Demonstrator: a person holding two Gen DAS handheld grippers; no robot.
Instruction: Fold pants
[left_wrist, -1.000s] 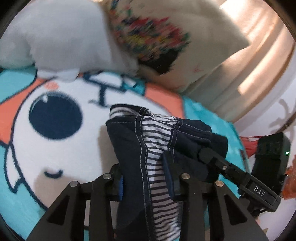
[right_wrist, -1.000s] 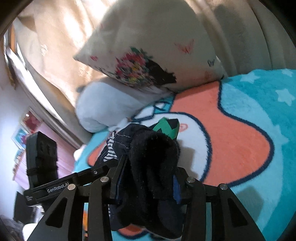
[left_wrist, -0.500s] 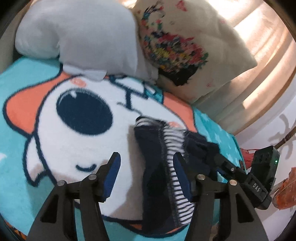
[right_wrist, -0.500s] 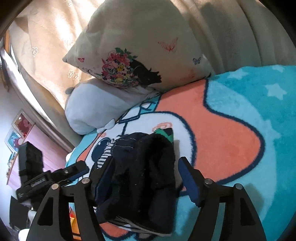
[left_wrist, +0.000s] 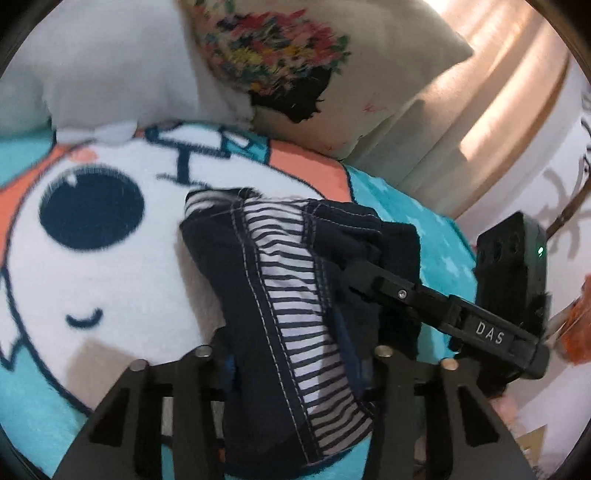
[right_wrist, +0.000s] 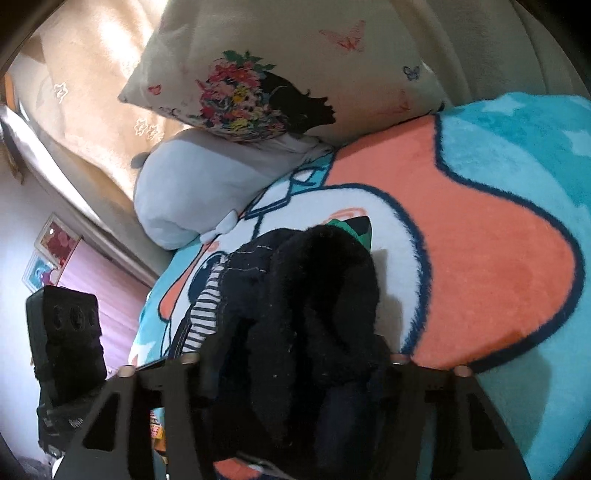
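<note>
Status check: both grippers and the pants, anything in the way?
Left gripper closing, fingers on the pants. Right gripper closing on the same bundle. Pants bunched on the blanket, not flat. Pillows beyond, clear of the work.

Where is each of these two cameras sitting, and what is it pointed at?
Left wrist view: rides the left gripper, looking down along its jaws, now closing on the pants; the right gripper reaches in from the right.
Right wrist view: rides the right gripper, jaws likewise closing on the dark bunched pants; the left gripper shows at the left.
Shared: the pants, the cartoon blanket, the floral pillow and the grey pillow. No hand shows.
</note>
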